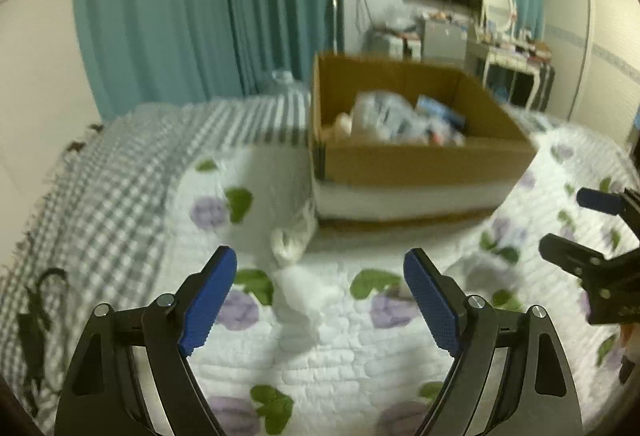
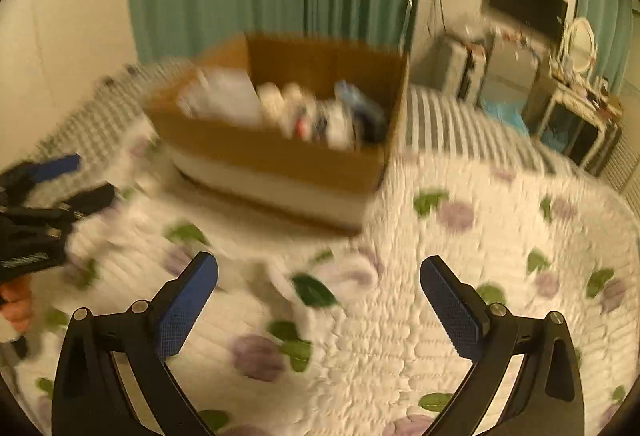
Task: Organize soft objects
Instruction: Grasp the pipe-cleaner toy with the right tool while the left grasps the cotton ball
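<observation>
On quilt [image 1: 360, 356]: cardboard box [image 1: 420, 163] holds soft packets [image 1: 400, 115] | both tools apart, empty

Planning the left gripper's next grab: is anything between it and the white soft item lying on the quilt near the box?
Nothing visible blocks it. The left gripper is open, with the white soft item on the floral quilt straight ahead, short of the cardboard box.

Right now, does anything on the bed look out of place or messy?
Yes. A crumpled white plastic bag lies loose on the floral quilt, against the near left corner of the cardboard box, not inside it. Both tongs, left and right, are open and empty.
</observation>
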`<state>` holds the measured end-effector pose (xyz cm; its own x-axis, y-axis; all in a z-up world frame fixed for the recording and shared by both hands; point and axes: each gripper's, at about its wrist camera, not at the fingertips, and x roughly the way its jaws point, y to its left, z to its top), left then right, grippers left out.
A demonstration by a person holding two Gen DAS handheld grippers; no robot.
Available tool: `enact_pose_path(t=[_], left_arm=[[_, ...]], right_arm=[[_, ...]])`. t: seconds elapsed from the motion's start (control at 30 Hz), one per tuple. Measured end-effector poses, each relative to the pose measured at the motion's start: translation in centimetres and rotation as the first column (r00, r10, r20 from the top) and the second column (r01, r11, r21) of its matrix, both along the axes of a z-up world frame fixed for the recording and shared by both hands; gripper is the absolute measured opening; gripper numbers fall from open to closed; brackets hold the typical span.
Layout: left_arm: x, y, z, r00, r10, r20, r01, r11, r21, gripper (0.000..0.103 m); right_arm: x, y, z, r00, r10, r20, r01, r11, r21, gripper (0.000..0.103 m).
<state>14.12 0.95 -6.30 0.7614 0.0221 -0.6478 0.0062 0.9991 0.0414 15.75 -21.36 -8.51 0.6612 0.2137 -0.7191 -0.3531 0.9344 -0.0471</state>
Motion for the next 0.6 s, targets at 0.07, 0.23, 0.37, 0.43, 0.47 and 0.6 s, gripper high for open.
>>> enact_pose_path(t=[0.07,0.23,0.37,0.43,0.47,0.6], left_arm=[[0.3,0.3,-1.5,0.999,-0.027,-0.026,0.028,0.999,0.022,0.087],[0.9,0.5,-4.0,0.997,-0.053,-0.057,0.056,0.997,0.051,0.086],[1.7,0.8,-5.8,0.992,-0.081,-0.096,0.083,0.996,0.015,0.084],[1.8,0.9,-6.5,0.990,-0.092,-0.110,0.093,0.996,0.002,0.083],[1.7,1.1,-6.7,0.988,-0.099,-0.115,0.098,0.995,-0.013,0.074],[1.5,1.2,-6.8,0.987,-0.118,-0.111,0.115,0.993,-0.035,0.062]], right_arm=[[1.0,0.0,-2.1,0.999,0.000,-0.051,0.000,1.000,0.004,0.102],[2.7,0.3,-4.8,0.994,-0.012,-0.105,0.006,0.998,-0.056,0.102],[3.8,0.4,-5.7,0.992,-0.031,-0.123,0.026,0.999,-0.042,0.102],[4.1,0.5,-6.1,0.992,-0.037,-0.124,0.032,0.999,-0.042,0.097],[4.1,0.4,-6.2,0.991,-0.039,-0.126,0.033,0.999,-0.043,0.090],[4.2,0.3,-6.3,0.992,-0.056,-0.114,0.051,0.998,-0.046,0.074]])
